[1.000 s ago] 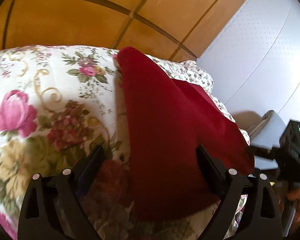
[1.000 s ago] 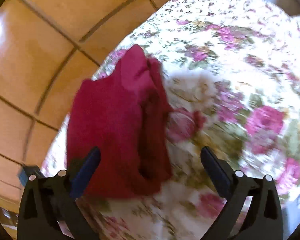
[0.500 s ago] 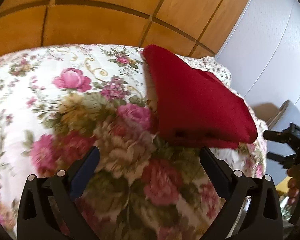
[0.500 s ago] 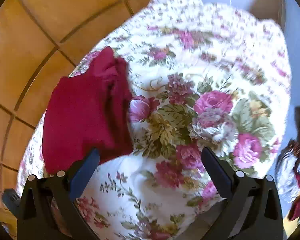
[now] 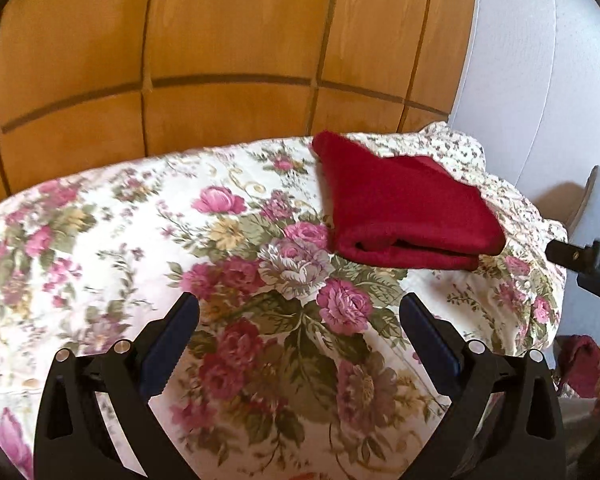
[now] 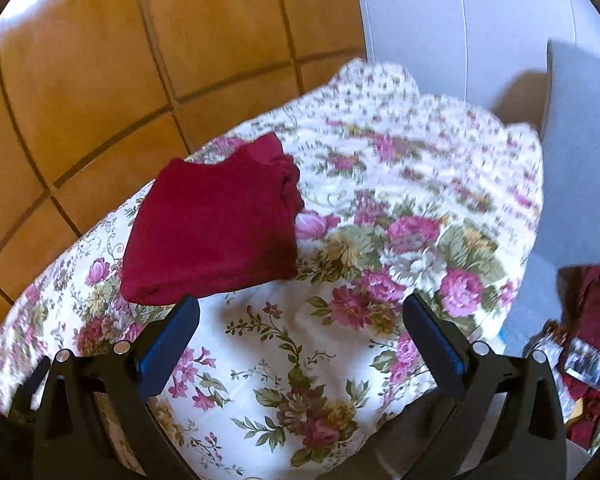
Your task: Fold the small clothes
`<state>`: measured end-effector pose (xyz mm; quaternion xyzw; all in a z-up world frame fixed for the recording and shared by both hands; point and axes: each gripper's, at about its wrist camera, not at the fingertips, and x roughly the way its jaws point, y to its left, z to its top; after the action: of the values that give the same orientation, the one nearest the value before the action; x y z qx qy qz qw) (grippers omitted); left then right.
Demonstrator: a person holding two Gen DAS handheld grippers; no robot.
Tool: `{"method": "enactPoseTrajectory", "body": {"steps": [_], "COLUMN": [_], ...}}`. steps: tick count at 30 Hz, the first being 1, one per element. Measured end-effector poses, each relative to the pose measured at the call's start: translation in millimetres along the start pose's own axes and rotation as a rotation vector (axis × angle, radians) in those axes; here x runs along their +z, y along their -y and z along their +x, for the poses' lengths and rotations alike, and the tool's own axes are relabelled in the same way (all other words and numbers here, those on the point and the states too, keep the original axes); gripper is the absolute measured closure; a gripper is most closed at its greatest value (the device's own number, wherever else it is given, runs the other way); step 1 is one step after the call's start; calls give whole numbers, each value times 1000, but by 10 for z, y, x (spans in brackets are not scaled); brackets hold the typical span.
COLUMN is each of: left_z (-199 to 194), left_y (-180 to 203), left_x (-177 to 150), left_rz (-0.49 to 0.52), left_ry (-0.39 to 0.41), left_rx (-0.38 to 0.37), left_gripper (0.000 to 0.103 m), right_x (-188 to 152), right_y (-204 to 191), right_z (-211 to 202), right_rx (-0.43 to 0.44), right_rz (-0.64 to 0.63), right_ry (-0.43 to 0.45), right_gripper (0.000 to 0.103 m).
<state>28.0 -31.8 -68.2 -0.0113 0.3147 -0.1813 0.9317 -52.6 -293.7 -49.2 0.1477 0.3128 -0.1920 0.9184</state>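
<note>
A dark red garment point(image 5: 400, 208) lies folded into a flat packet on the flowered cloth point(image 5: 148, 264), near its far right corner. The right wrist view shows the same red garment point(image 6: 216, 224) at the left, near the cloth's far edge. My left gripper point(image 5: 298, 336) hovers open above the cloth, pulled back from the garment, with nothing between its fingers. My right gripper point(image 6: 300, 336) is open too, empty, with the garment just beyond its left fingertip point(image 6: 180, 320). A dark part of the right gripper point(image 5: 588, 266) shows at the right edge of the left wrist view.
An orange tiled floor point(image 5: 220, 40) lies beyond the cloth-covered surface. A white wall point(image 6: 440, 20) and a grey panel point(image 6: 584, 152) stand at the right. More dark red cloth point(image 6: 596, 304) and small items lie low at the right, off the surface.
Both grippers have drawn back and up from the red garment, which now lies folded and untouched. One second ago the left gripper's fingers stood around the garment's near edge.
</note>
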Motion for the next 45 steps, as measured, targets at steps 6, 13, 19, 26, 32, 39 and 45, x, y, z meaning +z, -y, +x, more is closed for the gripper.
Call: {"method": "enactPoseTrajectory", "body": {"steps": [6, 13, 19, 26, 32, 39, 45], "left_z": [-334, -585, -713, -732, -707, -706, -710], "left_y": [31, 151, 175, 168, 135, 181, 216], "left_x": [13, -32, -116, -97, -99, -118, -135], "left_rz": [-7, 21, -5, 4, 6, 22, 35], "left_ry": [50, 58, 83, 93, 88, 91, 95], "left_rx": [59, 162, 161, 178, 185, 190, 190], "left_gripper": [4, 4, 4, 4, 4, 4, 4], "right_x": [-263, -516, -673, -677, -662, -654, -643], "right_y": [-103, -101, -185, -230, -195, -192, -186], "right_z": [-272, -435, -508, -553, -522, -524, -528], "right_rx": [-38, -57, -64, -67, -64, -59, -58], "right_rz": [-30, -8, -52, -70, -52, -48, -47], "right_ry": [81, 92, 91, 125, 112, 115, 116], "right_gripper": [2, 2, 2, 2, 2, 2, 2]}}
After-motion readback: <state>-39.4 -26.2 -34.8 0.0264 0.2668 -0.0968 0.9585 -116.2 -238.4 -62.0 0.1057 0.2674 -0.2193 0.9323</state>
